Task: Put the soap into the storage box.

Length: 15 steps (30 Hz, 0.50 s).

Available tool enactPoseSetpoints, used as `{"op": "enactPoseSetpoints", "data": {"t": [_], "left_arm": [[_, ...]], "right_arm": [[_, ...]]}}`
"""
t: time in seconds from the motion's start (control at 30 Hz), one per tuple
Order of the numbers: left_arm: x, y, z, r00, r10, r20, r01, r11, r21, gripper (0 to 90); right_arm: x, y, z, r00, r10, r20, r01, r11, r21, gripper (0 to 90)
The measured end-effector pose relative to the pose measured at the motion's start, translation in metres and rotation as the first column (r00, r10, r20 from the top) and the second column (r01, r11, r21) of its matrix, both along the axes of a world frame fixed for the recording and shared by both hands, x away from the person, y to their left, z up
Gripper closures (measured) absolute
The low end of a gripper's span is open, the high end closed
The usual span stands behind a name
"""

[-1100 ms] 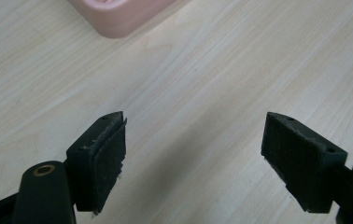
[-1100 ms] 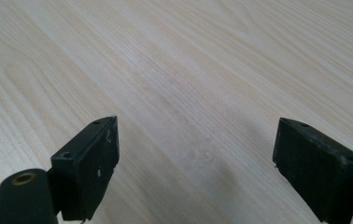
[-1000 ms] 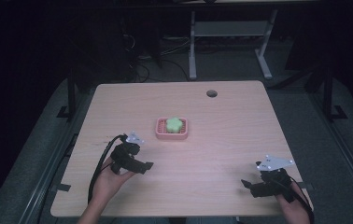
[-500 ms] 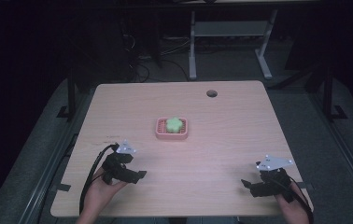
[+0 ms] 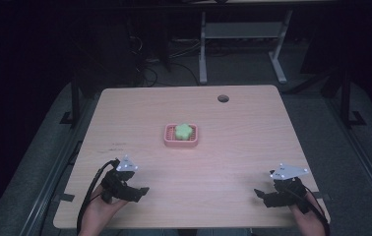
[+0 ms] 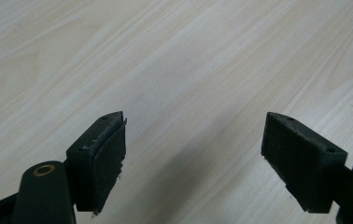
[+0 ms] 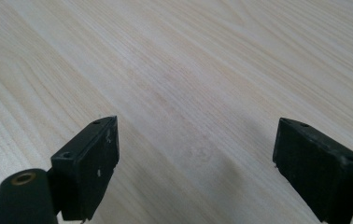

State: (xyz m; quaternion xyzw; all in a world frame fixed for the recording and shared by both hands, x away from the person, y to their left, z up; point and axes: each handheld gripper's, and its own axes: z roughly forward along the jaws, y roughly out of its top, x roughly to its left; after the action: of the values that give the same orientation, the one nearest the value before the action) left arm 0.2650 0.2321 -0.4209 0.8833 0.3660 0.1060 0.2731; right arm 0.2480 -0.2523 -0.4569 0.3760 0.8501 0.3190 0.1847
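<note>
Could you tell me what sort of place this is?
Probably a lab or workshop recording bench: a bare wooden table with a cable hole, cables on the floor, and a metal stand behind.

No text, label, brand, number or sign can be read anywhere. The desk (image 5: 253, 147) carries a few faint dark marks near its left edge, too small and blurred to tell whether they are writing. The pink tray (image 5: 168, 140) and the green thing (image 5: 184, 131) in it bear no lettering that can be made out.
</note>
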Motion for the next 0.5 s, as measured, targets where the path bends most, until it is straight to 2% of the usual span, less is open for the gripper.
{"op": "enactPoseSetpoints", "data": {"t": [0.13, 0.23, 0.37, 0.43, 0.5], "left_arm": [[-0.004, 0.004, -0.003, 0.9999, 0.013, -0.002, -0.013, 0.9999, -0.011, 21.8], [-0.007, 0.009, -0.007, 0.9996, 0.025, 0.011, -0.025, 0.9992, -0.031, 21.9], [-0.008, 0.014, -0.015, 0.9994, 0.033, -0.009, -0.034, 0.9981, -0.051, 22.1], [-0.009, 0.015, -0.016, 0.9993, 0.037, 0.002, -0.037, 0.9979, -0.053, 22.1], [-0.011, 0.014, -0.013, 0.9986, 0.033, 0.042, -0.031, 0.9982, -0.052, 22.1]], "right_arm": [[0.000, 0.000, 0.000, 1.0000, 0.002, -0.001, -0.002, 1.000, -0.006, 14.0], [0.000, 0.000, 0.000, 1.0000, 0.001, 0.003, -0.001, 1.000, -0.006, 14.0], [0.000, 0.000, 0.001, 1.0000, 0.007, 0.005, -0.007, 1.000, -0.005, 14.0], [0.000, -0.001, 0.002, 0.9999, 0.008, 0.008, -0.008, 1.000, -0.004, 14.0], [0.001, -0.002, 0.002, 0.9999, 0.008, 0.008, -0.008, 1.000, -0.003, 14.0]]}}
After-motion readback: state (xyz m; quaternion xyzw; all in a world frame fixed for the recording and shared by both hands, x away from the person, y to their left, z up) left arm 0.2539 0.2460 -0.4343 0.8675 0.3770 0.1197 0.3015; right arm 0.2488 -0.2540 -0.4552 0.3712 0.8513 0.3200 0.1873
